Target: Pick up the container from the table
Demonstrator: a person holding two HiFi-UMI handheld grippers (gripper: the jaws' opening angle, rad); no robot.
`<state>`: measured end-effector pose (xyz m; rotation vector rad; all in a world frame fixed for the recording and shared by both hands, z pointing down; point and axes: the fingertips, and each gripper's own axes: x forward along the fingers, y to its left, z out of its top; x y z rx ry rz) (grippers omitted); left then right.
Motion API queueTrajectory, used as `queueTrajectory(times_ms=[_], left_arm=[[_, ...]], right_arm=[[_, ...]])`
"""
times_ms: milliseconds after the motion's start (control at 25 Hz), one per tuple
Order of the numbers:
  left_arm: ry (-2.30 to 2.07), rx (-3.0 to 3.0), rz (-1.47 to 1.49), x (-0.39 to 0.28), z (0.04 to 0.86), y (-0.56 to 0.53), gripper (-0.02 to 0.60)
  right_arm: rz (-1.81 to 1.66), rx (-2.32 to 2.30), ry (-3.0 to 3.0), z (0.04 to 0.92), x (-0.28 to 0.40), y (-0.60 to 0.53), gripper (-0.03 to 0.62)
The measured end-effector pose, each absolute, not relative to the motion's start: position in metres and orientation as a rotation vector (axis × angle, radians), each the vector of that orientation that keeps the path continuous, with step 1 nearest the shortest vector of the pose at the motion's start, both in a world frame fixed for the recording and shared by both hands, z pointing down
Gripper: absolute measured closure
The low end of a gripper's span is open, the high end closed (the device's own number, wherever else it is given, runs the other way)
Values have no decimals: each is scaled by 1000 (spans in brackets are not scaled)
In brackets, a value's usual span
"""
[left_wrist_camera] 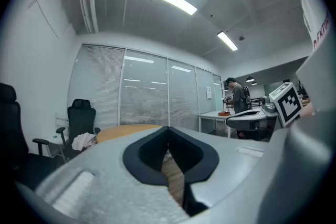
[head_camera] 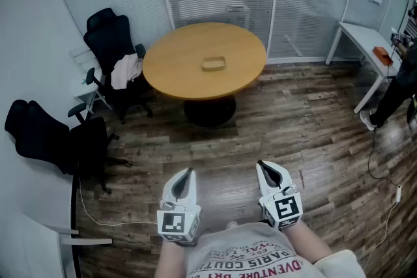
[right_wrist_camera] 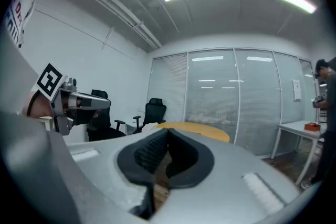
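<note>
A small tan container (head_camera: 213,64) lies near the middle of a round wooden table (head_camera: 176,75) at the far side of the room. Both grippers are held close to my torso, well short of the table and over the wooden floor. My left gripper (head_camera: 187,172) has its jaws together with nothing between them. My right gripper (head_camera: 262,166) is likewise shut and empty. In the left gripper view the jaws (left_wrist_camera: 168,128) meet at a point, with the table's edge (left_wrist_camera: 123,131) showing beyond. The right gripper view shows shut jaws (right_wrist_camera: 168,130) and the table (right_wrist_camera: 202,131) ahead. The container is not visible in either gripper view.
Black office chairs (head_camera: 112,42) (head_camera: 55,140) stand left of the table, one with a white cloth (head_camera: 125,70) on it. A white desk (head_camera: 365,42) and a person (head_camera: 399,91) are at the right. Glass partitions with blinds close off the back. A cable (head_camera: 381,166) lies on the floor.
</note>
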<state>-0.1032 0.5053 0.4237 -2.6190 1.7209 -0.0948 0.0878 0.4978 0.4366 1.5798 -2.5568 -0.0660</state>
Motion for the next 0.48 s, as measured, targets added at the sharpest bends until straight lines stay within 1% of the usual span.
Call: queueTrajectory(times_ms=[480], left_arm=[[1761, -2633, -57, -108, 424, 490, 575]], right_arm=[[4, 1574, -2577, 446, 89, 483, 591]])
